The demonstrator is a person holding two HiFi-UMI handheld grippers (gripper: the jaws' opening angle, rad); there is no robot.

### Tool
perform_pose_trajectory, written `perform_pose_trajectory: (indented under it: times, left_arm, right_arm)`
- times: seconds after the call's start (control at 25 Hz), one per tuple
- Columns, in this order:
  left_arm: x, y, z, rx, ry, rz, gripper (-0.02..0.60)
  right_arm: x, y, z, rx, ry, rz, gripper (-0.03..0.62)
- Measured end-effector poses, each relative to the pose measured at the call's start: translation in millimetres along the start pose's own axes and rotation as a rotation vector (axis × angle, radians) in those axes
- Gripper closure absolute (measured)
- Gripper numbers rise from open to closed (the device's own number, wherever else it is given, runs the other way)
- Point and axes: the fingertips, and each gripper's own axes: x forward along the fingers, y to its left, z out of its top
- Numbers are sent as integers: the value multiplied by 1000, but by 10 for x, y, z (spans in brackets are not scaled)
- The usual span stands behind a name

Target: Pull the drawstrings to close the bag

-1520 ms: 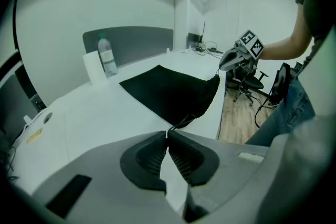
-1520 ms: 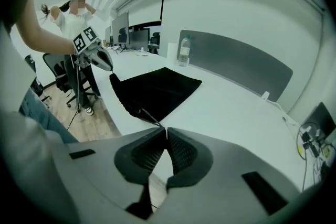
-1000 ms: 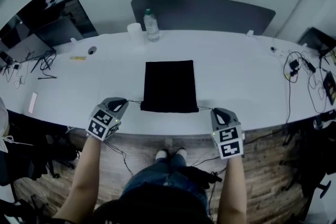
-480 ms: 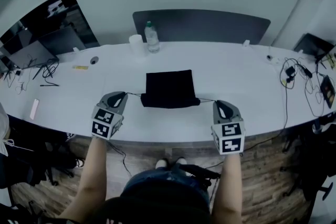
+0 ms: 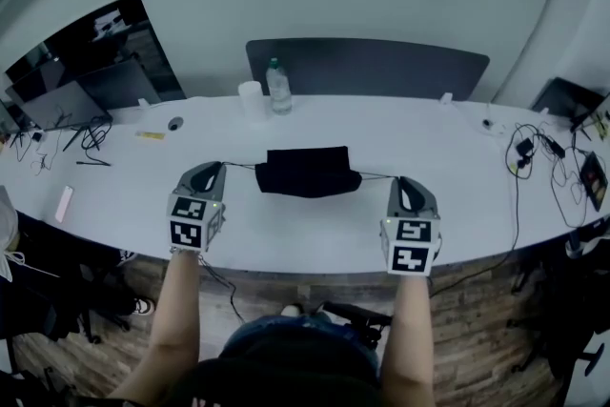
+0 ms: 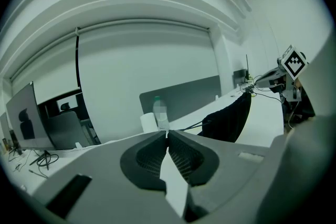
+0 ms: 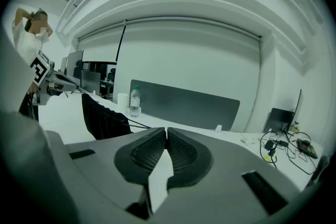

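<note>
Presently, by the white tabletop's (image 5: 286, 234) front edge, left gripper (image 5: 213, 169) and right gripper (image 5: 400, 180) each clench a taut thin black drawstring (image 5: 240, 166). Beyond, mid-table, the black fabric bag (image 5: 307, 172) sits bunched. Uneven pulling risks dragging it sideways.

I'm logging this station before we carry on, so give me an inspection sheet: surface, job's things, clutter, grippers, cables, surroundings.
Surface: long white table.
Job's things: black bag bunched at centre; left drawstring and right drawstring run out sideways.
Clutter: water bottle and white cup behind the bag.
Grippers: left gripper shut on left drawstring; right gripper shut on right drawstring.
Cables: loose cables at the right end, more at the left.
Surroundings: grey partition behind the table, wooden floor, monitor at left.
</note>
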Motion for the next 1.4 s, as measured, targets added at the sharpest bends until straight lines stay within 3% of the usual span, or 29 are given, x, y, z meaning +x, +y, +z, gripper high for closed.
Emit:
perform_pose_trajectory:
  times: [1.4]
  left_arm:
    - [232, 519, 156, -20, 8, 136, 569]
  right_arm:
    - [168, -543, 98, -35, 12, -97, 588]
